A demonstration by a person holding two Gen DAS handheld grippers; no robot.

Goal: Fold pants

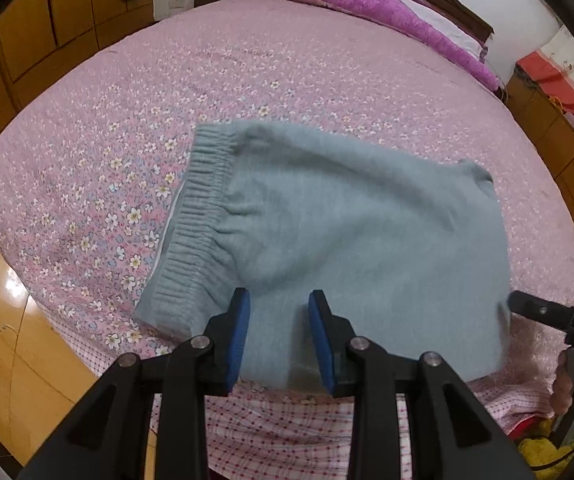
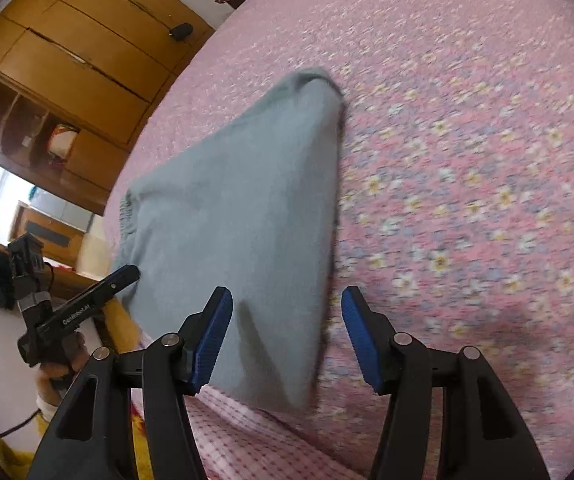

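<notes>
Left claw hangs over the near edge of the grey pants, blue pads parted, gripping nothing. Right claw gapes wider over the pants' near right corner, also empty. The pants lie folded flat near the front of the floral bed, waistband to the left, long axis left to right. Both claws tilt steeply down.
</notes>
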